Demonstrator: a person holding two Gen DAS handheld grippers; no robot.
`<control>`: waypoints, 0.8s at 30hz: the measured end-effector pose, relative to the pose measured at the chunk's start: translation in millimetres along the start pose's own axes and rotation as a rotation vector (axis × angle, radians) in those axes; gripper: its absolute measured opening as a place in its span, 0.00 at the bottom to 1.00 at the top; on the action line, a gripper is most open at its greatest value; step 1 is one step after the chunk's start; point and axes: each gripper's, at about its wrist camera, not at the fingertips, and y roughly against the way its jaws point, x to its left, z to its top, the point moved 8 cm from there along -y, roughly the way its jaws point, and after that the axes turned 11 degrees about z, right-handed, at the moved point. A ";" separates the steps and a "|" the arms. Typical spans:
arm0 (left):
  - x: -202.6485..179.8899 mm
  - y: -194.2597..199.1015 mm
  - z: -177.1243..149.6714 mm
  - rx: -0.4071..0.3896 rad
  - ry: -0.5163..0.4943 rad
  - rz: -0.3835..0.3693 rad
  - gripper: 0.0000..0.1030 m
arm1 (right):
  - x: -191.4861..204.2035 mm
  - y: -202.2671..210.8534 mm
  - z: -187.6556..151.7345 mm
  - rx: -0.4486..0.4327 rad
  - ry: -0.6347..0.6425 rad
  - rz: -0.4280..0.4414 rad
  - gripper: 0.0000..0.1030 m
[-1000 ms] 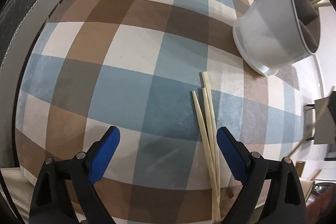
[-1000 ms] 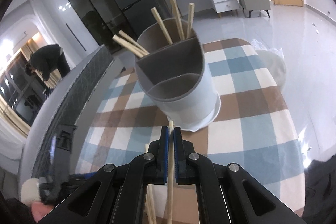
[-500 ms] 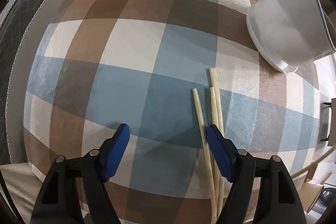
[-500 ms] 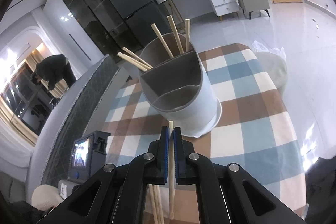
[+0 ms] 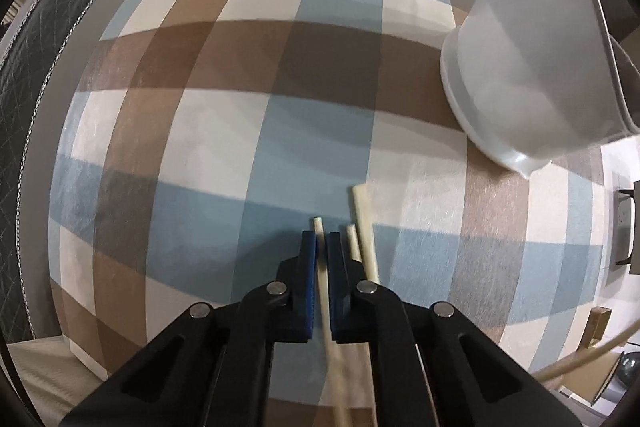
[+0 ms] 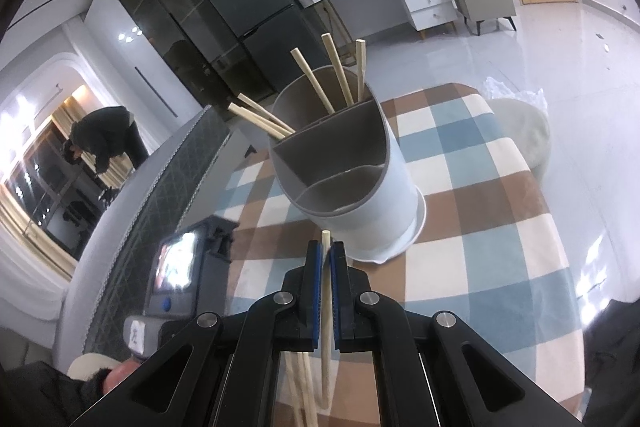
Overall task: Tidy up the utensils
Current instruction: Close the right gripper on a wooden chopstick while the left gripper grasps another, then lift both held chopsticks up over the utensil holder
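Chopsticks (image 5: pixel 362 227) beside left tool (image 5: pixel 322 241) pinching one; right tool (image 6: pixel 326 253) pinching another

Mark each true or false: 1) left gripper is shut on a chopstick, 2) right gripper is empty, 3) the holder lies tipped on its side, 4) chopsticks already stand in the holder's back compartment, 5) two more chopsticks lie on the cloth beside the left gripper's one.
1) True. The left gripper has just been closing, and its jaws now pinch a chopstick on the checked cloth.
2) False. The right gripper is shut on its own chopstick.
3) False. The holder stands upright on the cloth.
4) True. Five chopsticks lean in the back compartment; the two nearer ones look empty.
5) True. Two loose chopsticks lie just right of it.
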 end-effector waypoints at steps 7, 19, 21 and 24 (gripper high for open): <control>13.7 13.7 3.7 -0.067 0.014 -0.047 0.00 | -2.4 1.5 -2.8 -0.007 0.020 -0.029 0.03; 50.7 111.5 -12.1 -0.411 0.089 -0.206 0.00 | 18.7 23.2 -10.6 -0.088 0.125 -0.077 0.03; 49.3 121.0 -7.4 -0.434 0.094 -0.229 0.00 | 23.0 26.8 -12.9 -0.102 0.140 -0.086 0.03; 51.4 119.9 1.5 -0.453 0.100 -0.251 0.00 | 29.2 32.7 -15.9 -0.123 0.161 -0.095 0.03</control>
